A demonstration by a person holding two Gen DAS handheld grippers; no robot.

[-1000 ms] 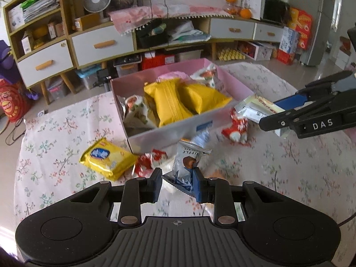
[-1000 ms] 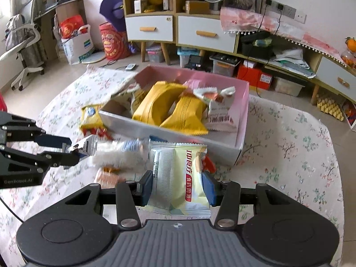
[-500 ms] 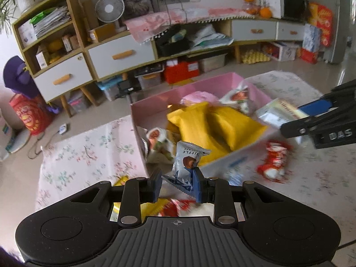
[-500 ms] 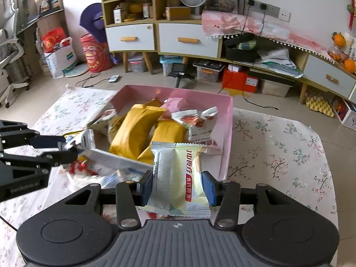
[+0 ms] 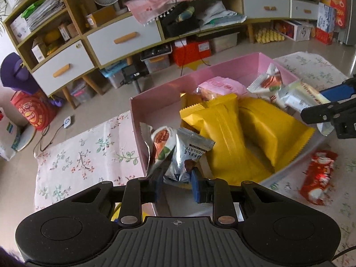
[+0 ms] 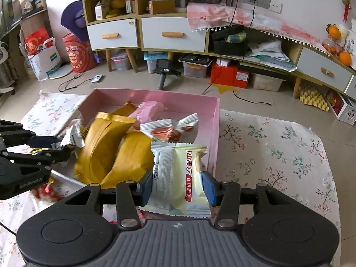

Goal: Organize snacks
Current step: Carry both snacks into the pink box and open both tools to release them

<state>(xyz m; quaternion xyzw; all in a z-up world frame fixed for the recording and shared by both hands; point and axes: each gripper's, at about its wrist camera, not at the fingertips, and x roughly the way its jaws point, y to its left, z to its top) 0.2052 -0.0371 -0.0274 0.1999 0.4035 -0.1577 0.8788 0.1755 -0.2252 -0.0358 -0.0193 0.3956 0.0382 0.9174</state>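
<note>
Left gripper point(image 5: 175, 183), angled downward, jaws drawn close with blue pads point(image 5: 196, 185) pinching a thin item. Right gripper point(image 6: 178, 188), likewise angled downward, jaws set wider and clamped on both sides of a flat item.

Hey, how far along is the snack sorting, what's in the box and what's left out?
Done: two yellow packets and several small wrapped snacks lie in the pink box. In hand: the left hand-held gripper grips a silver truffle packet, the right hand-held gripper a white-and-cream packet, both over the box. Left: a red packet on the floral cloth.
</note>
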